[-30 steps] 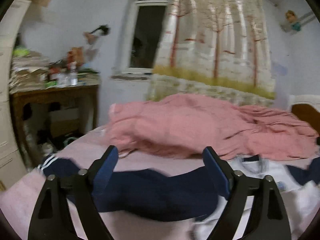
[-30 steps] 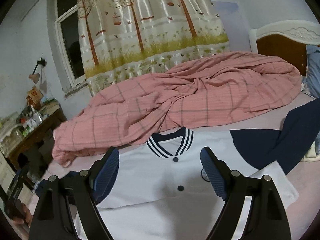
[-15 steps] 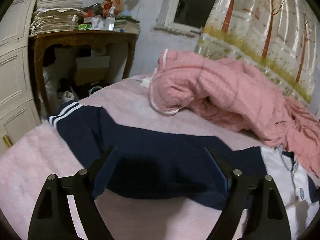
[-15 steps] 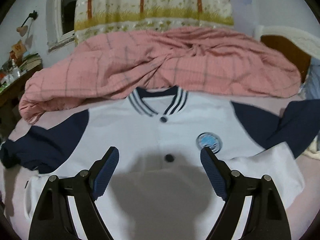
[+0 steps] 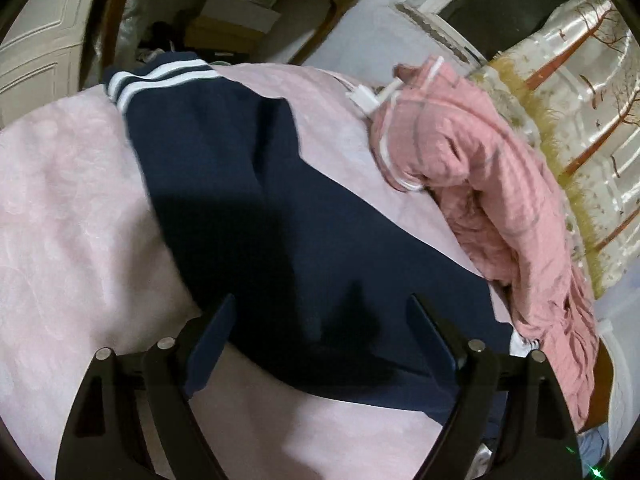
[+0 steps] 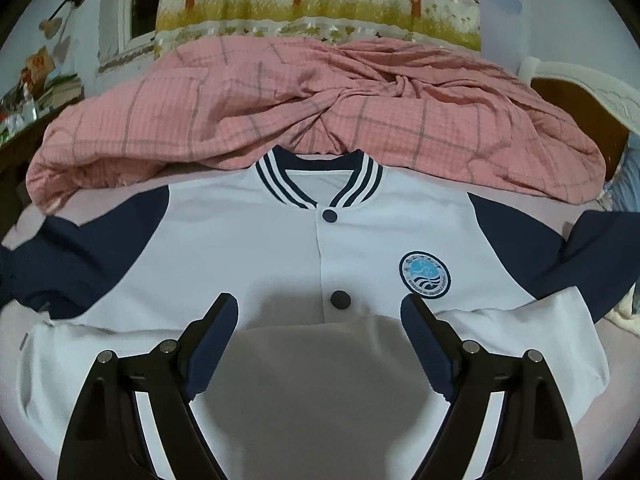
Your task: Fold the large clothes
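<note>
The jacket [image 6: 248, 252] lies face up on the bed [image 5: 72, 208], collar toward the pink blanket [image 6: 304, 112], sleeves spread to either side.

Your left tool [image 5: 320, 312] hovers over the navy sleeve [image 5: 256, 184]. Its jaws have just been closing but stand apart, with sleeve cloth below them and no pad pressing on it. The sleeve's long axis runs away from this tool, up and to the left in the left wrist view, ending at the striped cuff [image 5: 156, 80] near the bed edge.

Your right tool [image 6: 320, 312] stands open and empty above the white front panel, just below the lower button [image 6: 340, 300].

Judgement: the sleeve fold comes first. The left tool is the nearer one; carry the sleeve across its long axis, toward the body.
</note>
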Demonstrator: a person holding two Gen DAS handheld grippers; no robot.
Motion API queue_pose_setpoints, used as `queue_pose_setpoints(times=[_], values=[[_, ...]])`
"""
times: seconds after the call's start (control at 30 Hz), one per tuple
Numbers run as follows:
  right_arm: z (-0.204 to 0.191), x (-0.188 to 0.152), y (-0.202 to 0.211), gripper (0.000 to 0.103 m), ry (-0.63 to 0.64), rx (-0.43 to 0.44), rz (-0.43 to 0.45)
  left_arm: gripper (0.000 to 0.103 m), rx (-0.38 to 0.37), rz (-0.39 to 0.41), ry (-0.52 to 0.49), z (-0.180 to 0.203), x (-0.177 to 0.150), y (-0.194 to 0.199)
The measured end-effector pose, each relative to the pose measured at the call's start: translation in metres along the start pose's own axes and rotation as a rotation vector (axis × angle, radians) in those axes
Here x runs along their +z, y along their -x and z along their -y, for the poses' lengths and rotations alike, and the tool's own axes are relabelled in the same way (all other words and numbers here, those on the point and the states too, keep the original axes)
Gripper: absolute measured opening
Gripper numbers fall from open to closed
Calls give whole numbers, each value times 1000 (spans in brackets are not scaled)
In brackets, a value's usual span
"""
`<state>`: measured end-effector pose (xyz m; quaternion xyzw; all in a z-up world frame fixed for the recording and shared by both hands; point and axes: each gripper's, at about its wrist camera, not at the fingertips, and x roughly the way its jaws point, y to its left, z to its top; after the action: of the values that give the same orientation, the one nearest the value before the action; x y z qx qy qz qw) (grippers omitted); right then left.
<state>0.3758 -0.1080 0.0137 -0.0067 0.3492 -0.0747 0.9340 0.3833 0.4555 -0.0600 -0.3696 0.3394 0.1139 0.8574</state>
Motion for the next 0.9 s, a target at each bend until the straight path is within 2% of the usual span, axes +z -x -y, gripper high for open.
queue_pose_setpoints(times=[0.1, 0.23, 0.33, 0.47, 0.53, 0.57, 0.63, 0.7, 0.73, 0.83, 0.9], values=[[-4, -1, -2, 85, 27, -12, 4, 75, 24, 66, 72, -14, 5, 16], [-2, -1, -5, 85, 28, -7, -6, 76, 104, 89, 102, -33, 12, 18], [0, -1, -7, 85, 22, -5, -11, 76, 38, 68, 131, -44, 15, 17], [3, 0, -10, 85, 18, -2, -19, 75, 49, 60, 79, -39, 15, 8], [5, 0, -10, 85, 9, 6, -23, 40, 42, 83, 59, -35, 17, 6], [6, 0, -10, 85, 4, 13, -24, 6, 21, 82, 64, -38, 17, 6], [8, 1, -9, 85, 2, 17, -20, 4, -35, 107, 60, -36, 17, 13], [11, 1, -9, 85, -2, 10, -14, 4, -11, 188, -19, -15, 17, 32], [13, 2, -8, 85, -5, 7, -13, 4, -34, 239, -66, -1, 16, 45], [22, 6, -5, 85, -32, 11, -11, 4, -206, 345, -139, 44, 11, 90], [31, 11, -1, 85, -57, 24, -6, 4, -249, 389, -231, 80, 2, 118]])
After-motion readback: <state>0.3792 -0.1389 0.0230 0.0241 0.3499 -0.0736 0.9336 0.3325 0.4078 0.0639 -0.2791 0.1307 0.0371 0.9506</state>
